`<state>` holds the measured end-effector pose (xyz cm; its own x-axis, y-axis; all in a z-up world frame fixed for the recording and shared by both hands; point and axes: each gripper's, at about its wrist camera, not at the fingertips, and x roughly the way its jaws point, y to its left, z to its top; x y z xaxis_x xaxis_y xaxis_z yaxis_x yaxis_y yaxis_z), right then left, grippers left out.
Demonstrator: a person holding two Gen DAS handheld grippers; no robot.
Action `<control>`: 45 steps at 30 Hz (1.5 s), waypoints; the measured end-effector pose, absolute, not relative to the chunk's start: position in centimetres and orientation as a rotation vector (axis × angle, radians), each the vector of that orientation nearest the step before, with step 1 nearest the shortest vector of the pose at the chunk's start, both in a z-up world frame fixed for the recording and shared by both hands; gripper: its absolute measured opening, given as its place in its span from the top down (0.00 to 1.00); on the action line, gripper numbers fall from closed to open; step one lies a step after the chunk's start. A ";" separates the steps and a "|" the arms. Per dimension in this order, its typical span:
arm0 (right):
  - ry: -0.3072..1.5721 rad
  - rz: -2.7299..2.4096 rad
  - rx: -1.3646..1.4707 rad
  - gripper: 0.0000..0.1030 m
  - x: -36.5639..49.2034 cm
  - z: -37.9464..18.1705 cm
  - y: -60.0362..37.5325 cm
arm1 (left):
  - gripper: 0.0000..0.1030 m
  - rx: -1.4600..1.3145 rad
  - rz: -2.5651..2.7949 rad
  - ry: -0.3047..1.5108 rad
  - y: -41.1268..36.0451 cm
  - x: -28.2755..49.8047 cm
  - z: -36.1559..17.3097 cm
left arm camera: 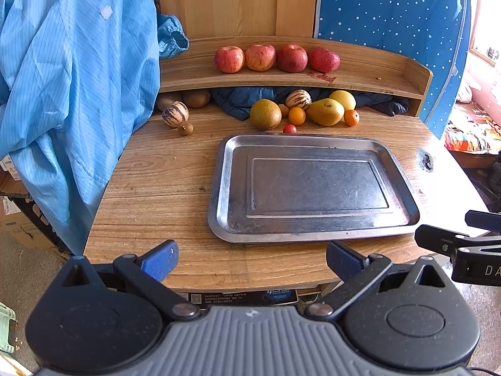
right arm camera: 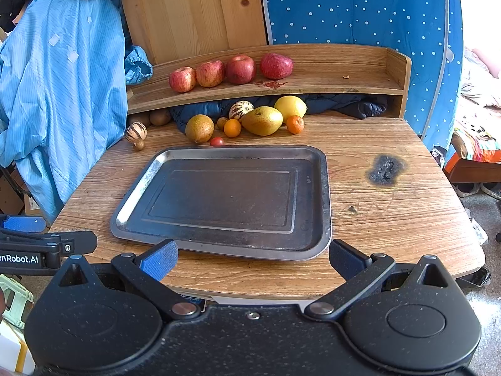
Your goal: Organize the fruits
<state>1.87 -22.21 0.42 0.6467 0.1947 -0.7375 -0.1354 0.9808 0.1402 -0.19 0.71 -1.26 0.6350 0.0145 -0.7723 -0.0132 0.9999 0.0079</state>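
left wrist view: left hand-held gripper (left arm camera: pixel 250 263) spread wide, holding nothing, at the bench (left arm camera: pixel 156 188) near edge. four apples (left arm camera: pixel 229 59) line the shelf (left arm camera: pixel 360 72); one empty metal tray (left arm camera: pixel 313 185) on the bench.

right wrist view: right hand-held gripper (right arm camera: pixel 252 260) wide, empty. two striped melons (right arm camera: pixel 241 109), two oranges (right arm camera: pixel 232 127), one cherry tomato (right arm camera: pixel 217 141) behind the tray. writing reads "enrobot.ai" (right arm camera: pixel 18 259).

From my right wrist camera I read "enRobot.AI" in white on the black body of the left gripper (right arm camera: pixel 22 258), its start cut off by the frame edge. From my left wrist camera the right gripper (left arm camera: pixel 479 269) showed "DA". A label under the table (left arm camera: pixel 250 297) was too small to read.
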 end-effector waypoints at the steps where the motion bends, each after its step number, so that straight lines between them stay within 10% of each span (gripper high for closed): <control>1: 0.847 0.188 0.075 0.01 1.9 0.4 -22.2 | 0.01 0.001 0.017 0.883 0.7 -0.2 -1.3; 45: 0.690 0.414 0.029 0.01 6.0 0.1 -22.8 | 0.01 -0.196 0.222 0.968 3.2 5.5 -0.8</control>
